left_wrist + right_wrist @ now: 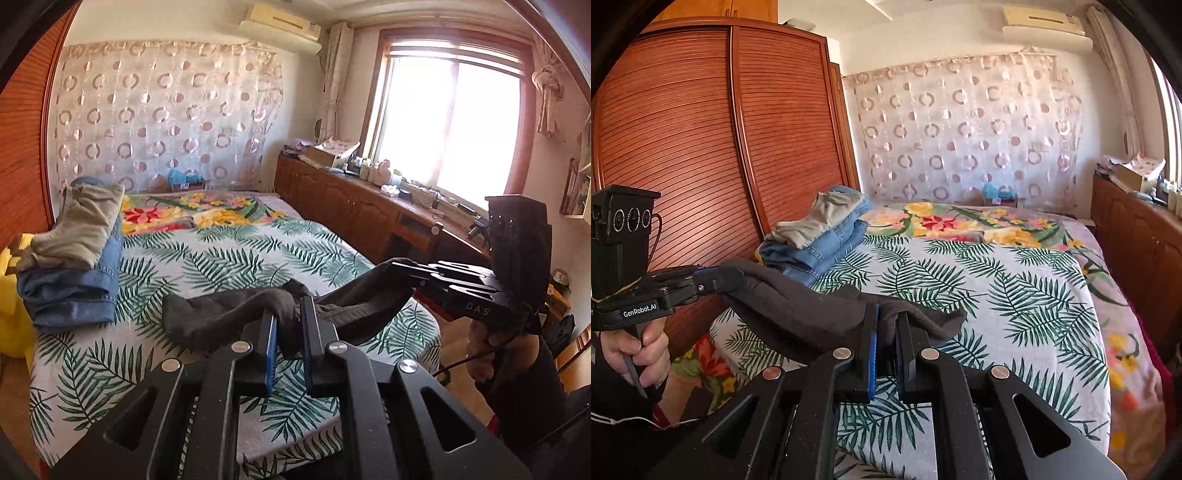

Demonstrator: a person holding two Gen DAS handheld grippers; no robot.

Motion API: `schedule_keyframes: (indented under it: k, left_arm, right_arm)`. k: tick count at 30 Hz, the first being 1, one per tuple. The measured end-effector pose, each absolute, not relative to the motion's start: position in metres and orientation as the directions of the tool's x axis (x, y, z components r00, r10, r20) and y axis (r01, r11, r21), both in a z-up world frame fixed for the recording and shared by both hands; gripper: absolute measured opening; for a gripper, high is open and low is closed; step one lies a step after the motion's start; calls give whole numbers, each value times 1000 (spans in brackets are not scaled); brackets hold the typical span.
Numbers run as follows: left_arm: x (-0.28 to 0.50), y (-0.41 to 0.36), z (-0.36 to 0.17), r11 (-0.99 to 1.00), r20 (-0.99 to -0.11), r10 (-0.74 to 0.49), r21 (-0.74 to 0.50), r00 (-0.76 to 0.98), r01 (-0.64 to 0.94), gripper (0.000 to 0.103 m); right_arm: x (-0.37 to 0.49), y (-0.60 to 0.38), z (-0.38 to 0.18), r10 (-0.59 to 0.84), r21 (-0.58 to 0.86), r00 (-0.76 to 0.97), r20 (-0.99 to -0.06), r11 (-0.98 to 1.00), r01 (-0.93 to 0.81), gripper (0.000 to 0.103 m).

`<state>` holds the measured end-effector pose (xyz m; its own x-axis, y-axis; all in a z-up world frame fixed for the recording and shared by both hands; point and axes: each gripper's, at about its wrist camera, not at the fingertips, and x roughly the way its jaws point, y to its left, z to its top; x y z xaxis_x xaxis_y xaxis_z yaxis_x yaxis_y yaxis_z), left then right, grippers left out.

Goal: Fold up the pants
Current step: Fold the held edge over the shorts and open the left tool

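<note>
Here a bed with a leaf-print cover fills mid-frame, a window at upper right. One dark pants hangs above it, stretched between two grippers: left gripper and right gripper each clamped on its cloth. Two folded garments lie stacked at left.

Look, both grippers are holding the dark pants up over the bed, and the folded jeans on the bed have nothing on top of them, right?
Almost. Both the left gripper and right gripper do hold the dark pants over the bed. But the jeans are not bare: folded beige pants lie on them, as both wrist views show.
</note>
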<state>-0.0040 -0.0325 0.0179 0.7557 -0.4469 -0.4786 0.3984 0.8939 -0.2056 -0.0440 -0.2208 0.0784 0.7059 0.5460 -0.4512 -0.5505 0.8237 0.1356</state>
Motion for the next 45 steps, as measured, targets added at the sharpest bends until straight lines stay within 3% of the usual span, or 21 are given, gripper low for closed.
schedule_keyframes:
  k: [6,16,28,34,39,45]
  left_arm:
    - [20,-28,-15,903,-557,-429,-255,711,345,12]
    - [44,-27,-8,921,-542,-390,-223,744,320,12]
    - [77,-24,-30,938,-593,-346,-210,727,274,12]
    - [81,-23,-37,943,-613,-333,-211,717,257,22]
    - [77,-22,-38,940,-603,-340,-212,721,266,46]
    - [78,-24,-48,942,-637,-336,-205,694,267,52]
  right_arm:
    - [-19,-212,56,525,144,686,-503,834,-533,7]
    - [40,-181,49,497,121,681,-537,845,-521,7]
    - [86,-160,27,457,111,653,-603,860,-498,7]
    - [93,-157,25,449,108,643,-621,861,-497,7]
    - [95,-157,24,454,124,639,-621,861,-493,7]
    - [93,-158,24,452,115,647,-614,862,-493,9]
